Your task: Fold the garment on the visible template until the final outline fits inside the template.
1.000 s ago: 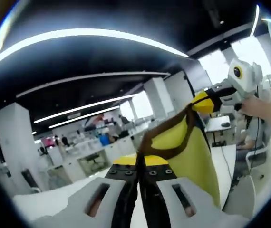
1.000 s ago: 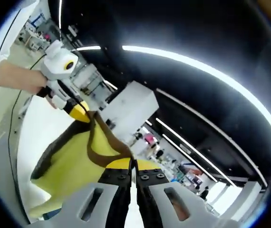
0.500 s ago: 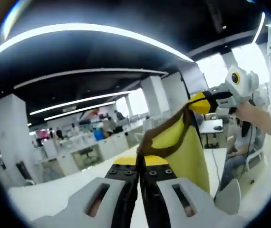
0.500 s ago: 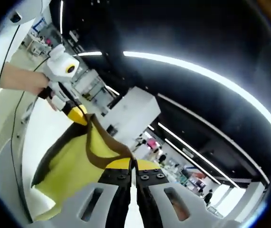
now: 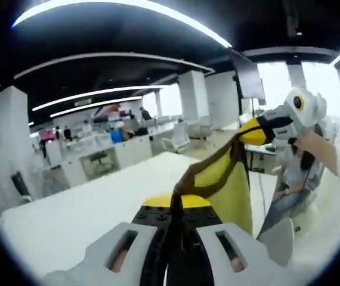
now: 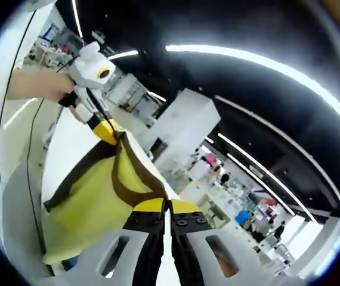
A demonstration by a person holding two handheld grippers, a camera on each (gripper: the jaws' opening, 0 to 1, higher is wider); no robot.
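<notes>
Both cameras have tilted downward. Left gripper [image 5: 173, 205] and right gripper [image 6: 167, 205] clamp the airborne yellow garment [image 6: 92, 199], hanging toward 7 o'clock; uneven lowering risks misaligned placement.

Each view looks close along its own claw, tilted up toward the ceiling lights; both share the lifted yellow garment [image 5: 232, 185]

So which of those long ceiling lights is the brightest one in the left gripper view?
The topmost strip, arcing along the upper edge. It glows broad and white; the strips below it are thinner and dimmer.
</notes>
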